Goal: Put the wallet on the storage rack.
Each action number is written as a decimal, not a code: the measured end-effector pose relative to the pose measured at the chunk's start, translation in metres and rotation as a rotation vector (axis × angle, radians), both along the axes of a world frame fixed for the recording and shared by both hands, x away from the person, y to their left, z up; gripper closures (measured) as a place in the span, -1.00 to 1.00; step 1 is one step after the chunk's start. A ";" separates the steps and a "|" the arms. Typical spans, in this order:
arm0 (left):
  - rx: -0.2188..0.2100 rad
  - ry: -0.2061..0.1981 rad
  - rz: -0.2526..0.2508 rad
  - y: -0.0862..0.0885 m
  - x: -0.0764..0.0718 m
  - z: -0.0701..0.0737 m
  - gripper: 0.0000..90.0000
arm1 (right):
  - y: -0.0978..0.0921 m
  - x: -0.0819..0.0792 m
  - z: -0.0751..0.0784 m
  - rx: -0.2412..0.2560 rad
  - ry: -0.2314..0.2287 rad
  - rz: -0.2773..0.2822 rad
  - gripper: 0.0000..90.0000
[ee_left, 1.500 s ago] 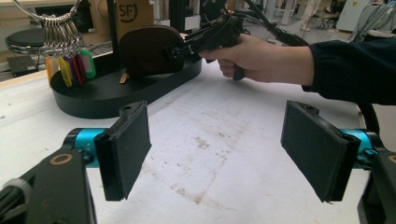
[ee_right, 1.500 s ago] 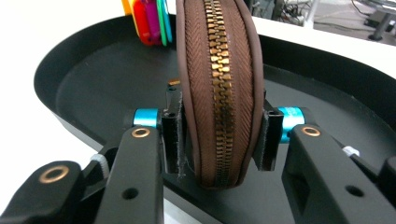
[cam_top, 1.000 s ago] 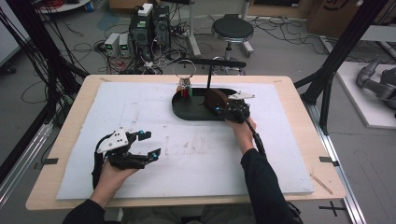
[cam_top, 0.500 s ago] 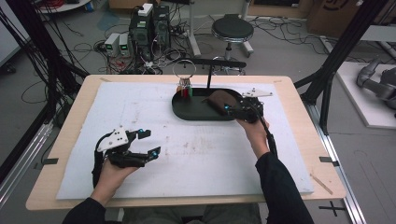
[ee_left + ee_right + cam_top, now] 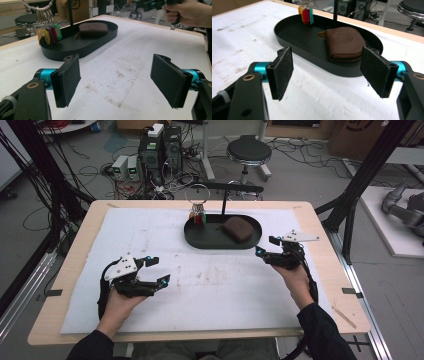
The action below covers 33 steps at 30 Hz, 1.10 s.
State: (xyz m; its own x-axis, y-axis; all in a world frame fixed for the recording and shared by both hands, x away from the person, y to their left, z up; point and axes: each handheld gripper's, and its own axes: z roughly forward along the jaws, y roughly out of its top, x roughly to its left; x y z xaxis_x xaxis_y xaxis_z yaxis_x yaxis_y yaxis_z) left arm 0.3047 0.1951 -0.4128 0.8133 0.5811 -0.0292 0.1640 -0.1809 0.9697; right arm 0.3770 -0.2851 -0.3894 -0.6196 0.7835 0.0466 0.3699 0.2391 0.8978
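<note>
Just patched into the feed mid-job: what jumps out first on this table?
The black oval tray at the far middle of the white mat draws the eye, with a brown zip wallet lying in its right half and a ring of coloured key tags hanging over its left end. Nearer the person, the left hand-held gripper and the right hand-held gripper are both open and holding nothing.

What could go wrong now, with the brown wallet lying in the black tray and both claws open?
1. The brown wallet lies close to the tray wall; a regrasp by the open right claw could catch the rim and shift the tray.
2. The key tags hang over the tray; a wide reach might knock them.
3. The left claw hangs open over the white mat, far away, so it could hardly steady the tray.
</note>
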 end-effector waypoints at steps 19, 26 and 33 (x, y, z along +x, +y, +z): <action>0.021 -0.004 0.049 0.010 0.003 -0.002 -0.50 | -0.033 -0.021 -0.015 0.044 -0.001 0.025 -0.51; 0.028 -0.007 0.081 0.013 0.003 -0.002 -0.50 | -0.036 -0.018 -0.020 0.039 0.011 0.018 -0.51; 0.035 -0.004 0.101 0.014 0.004 -0.003 -0.50 | -0.040 -0.016 -0.022 0.037 0.016 0.014 -0.52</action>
